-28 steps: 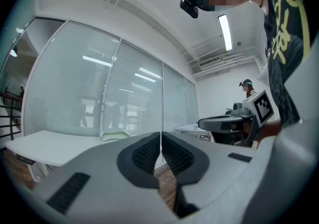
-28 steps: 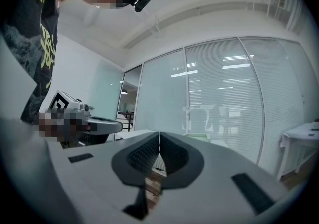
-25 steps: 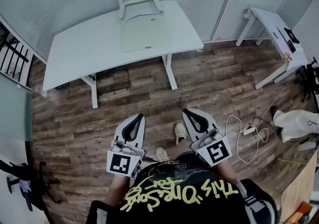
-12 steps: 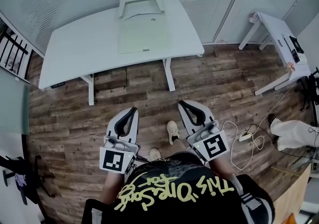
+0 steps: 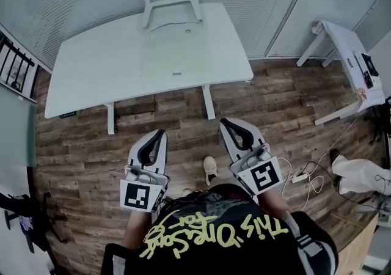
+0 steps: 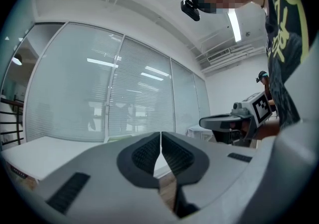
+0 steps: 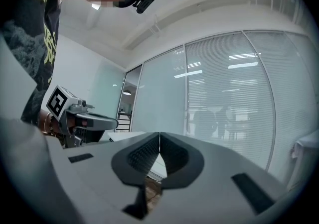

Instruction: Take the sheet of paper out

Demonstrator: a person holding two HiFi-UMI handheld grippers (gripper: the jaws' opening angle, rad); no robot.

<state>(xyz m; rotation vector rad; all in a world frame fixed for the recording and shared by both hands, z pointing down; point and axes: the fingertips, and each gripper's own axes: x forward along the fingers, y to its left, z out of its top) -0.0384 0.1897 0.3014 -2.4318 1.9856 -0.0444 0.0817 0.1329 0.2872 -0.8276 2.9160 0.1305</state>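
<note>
Left tongs (image 5: 161, 134) jaws together, nothing between them; the left gripper view shows the ribbed pads (image 6: 149, 151) meeting at the tip. Right tongs (image 5: 225, 123) also closed and empty, pads (image 7: 172, 152) touching in the right gripper view. Both are held level, side by side, over the wood floor (image 5: 287, 102), pointing at the white table (image 5: 91, 66).

The pale green sheet (image 5: 173, 54) lies flat on that table, well ahead of both tongs and more in line with the left pair than the right. Neither pair touches it. Can't tell if it sits inside a sleeve or folder. A small dark mark is on its edge nearest the tongs.

Beyond the sheet, at the far table edge, stands a white frame (image 5: 171, 8). A shoe (image 5: 209, 167) is on the floor between the two tongs. Right of the right tongs are a power strip with white cable (image 5: 299, 176) and, further ahead, a second white table (image 5: 342, 44). Behind the tongs is the person's black shirt (image 5: 214, 234) with yellow lettering
</note>
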